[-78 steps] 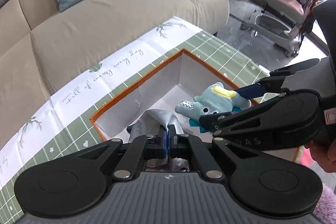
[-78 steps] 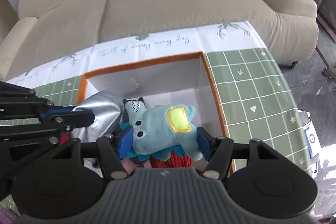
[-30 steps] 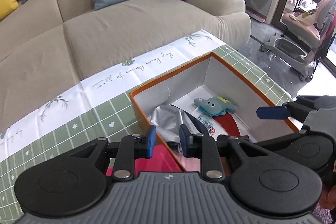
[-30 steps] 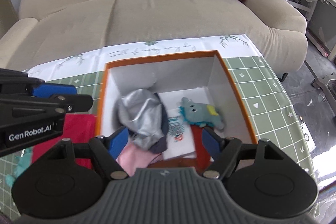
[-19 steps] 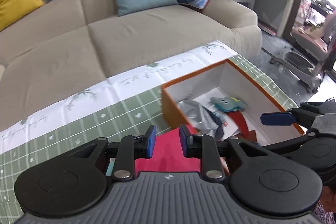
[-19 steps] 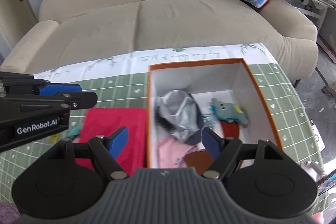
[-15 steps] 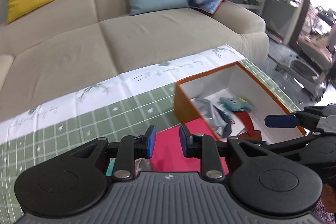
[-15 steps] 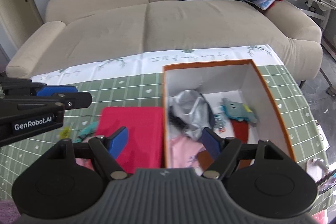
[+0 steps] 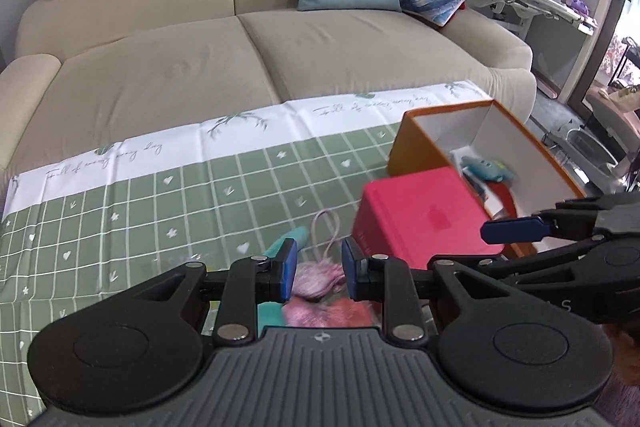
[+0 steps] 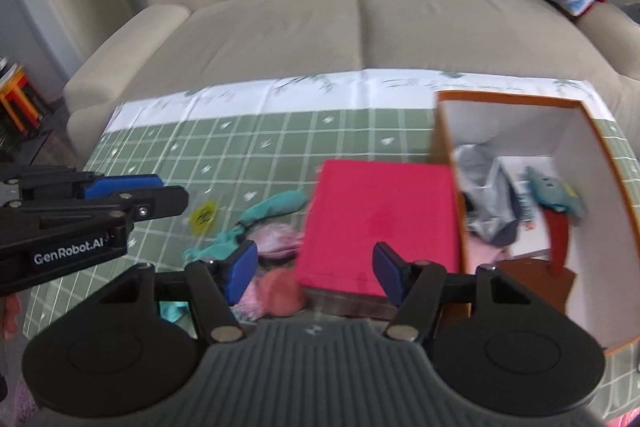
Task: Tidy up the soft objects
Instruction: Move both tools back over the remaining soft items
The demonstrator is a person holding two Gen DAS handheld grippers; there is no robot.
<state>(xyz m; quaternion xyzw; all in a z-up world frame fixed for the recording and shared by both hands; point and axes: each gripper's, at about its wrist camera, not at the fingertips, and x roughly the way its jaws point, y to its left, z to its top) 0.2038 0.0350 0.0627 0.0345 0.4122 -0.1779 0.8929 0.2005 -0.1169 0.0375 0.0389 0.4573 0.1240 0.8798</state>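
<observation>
Orange box (image 10: 592, 131) holds silver cloth (image 10: 486, 183), blue plush (image 10: 554, 193).

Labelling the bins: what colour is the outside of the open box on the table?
Orange outside, white inside. The box shows its outer wall best in the left wrist view.

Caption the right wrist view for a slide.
Open right claw over the red box, soft items left, orange box holding a blue plush right.

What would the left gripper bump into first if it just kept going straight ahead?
Probably the pink fluffy item lying on the tablecloth: it sits right between the open fingers of the left gripper. Depth is hard to judge here.
</observation>
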